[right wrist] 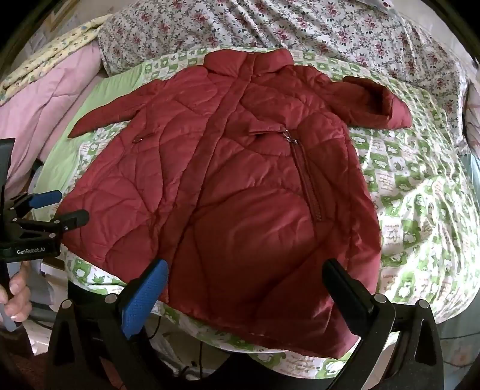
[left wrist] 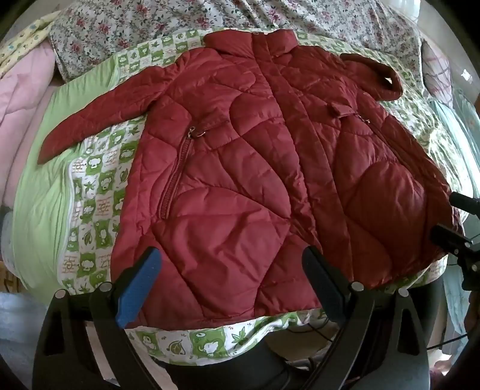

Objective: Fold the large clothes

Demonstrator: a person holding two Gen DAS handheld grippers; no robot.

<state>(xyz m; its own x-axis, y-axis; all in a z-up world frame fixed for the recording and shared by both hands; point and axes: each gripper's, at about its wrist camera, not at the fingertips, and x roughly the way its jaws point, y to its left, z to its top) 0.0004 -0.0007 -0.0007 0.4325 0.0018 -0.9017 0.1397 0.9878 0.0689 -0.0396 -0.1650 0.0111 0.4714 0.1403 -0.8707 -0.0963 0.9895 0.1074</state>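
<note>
A dark red quilted jacket (left wrist: 240, 168) lies flat and front up on the bed, collar at the far side, hem near me. Its left sleeve (left wrist: 99, 120) stretches out to the left; its right sleeve (left wrist: 375, 75) is bent back near the shoulder. My left gripper (left wrist: 231, 270) is open and empty, hovering over the hem's left part. My right gripper (right wrist: 246, 285) is open and empty over the hem's right part of the jacket (right wrist: 240, 168). Each gripper shows at the edge of the other's view: the right gripper (left wrist: 453, 219) and the left gripper (right wrist: 64, 207).
The jacket rests on a green and white patterned sheet (left wrist: 99, 192) with a plain green band (left wrist: 39, 192). A floral quilt (right wrist: 300, 24) lies behind, and a pink blanket (right wrist: 51, 99) at the left. The bed's near edge (left wrist: 195, 342) is just below the hem.
</note>
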